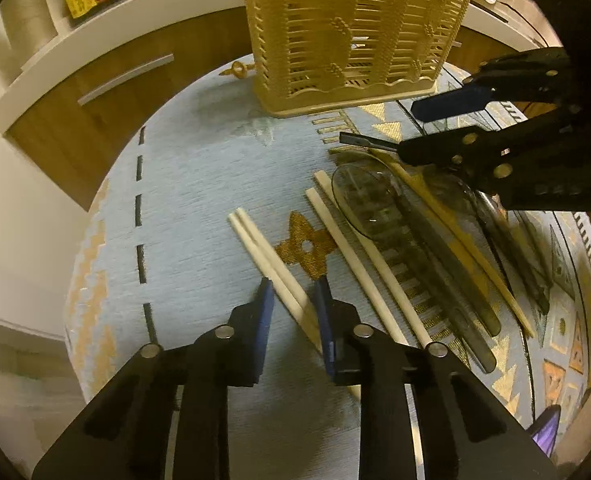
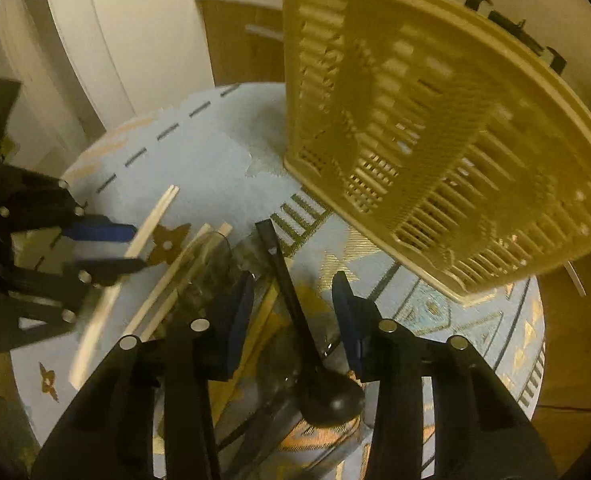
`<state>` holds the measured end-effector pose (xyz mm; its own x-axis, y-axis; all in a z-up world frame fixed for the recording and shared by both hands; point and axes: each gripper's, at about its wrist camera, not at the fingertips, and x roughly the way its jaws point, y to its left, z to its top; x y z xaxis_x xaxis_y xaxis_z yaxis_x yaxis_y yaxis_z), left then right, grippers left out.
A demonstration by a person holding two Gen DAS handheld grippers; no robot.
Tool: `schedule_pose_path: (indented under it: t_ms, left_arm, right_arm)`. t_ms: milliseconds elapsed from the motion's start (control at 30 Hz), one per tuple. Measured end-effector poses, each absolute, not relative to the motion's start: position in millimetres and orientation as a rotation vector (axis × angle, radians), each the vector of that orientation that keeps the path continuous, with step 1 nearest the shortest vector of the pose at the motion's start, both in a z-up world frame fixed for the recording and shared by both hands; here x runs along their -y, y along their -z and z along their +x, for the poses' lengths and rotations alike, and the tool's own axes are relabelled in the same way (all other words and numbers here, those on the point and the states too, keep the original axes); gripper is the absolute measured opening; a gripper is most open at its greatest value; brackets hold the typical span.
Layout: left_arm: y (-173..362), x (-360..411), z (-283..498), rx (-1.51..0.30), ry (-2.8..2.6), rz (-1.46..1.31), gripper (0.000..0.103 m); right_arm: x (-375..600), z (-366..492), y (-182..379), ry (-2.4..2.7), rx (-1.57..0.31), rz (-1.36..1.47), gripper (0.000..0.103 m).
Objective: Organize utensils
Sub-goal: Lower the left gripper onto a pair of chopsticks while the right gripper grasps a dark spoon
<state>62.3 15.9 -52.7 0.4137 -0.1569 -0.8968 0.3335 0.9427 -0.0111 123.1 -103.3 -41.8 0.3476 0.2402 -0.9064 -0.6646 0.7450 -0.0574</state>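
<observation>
While left tongs (image 1: 293, 288) straddle slim chopsticks (image 1: 271, 260) (ivory, squared), slatted basket (image 1: 351, 36) stands.

Four white chopsticks (image 1: 273, 266), one slatted basket (image 1: 351, 32), two clear spoons (image 1: 369, 204) (others overlap, uncountable).

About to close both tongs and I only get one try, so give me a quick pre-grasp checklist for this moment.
1. Left tongs open: ok.
2. White chopstick pair lies between the left fingers: ok.
3. Both sticks touching, so they can be taken together: ok.
4. Right tongs open with the black spoon handle between the fingers: ok.
5. Black spoon free of the clear spoons and bamboo stick: not ok, it lies in the pile.
6. Basket upright on the cloth; whether its top is free to drop into: cannot tell.
</observation>
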Motion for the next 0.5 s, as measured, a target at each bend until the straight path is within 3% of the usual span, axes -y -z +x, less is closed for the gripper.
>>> schedule_pose_path:
  t_ms: [167,500]
  left_arm:
    - [53.8,-18.5,72.9,-1.121,0.335,0.179,0.017]
    - [53.7,-2.4,88.5,-1.16,0.331,0.273,0.016]
  right_arm:
    - [96.3,130.5,54.6,-0.637,-1.124,-0.464,0.032]
    - [90.1,145.2,67.7,-0.653,-1.202,-0.401,0.008]
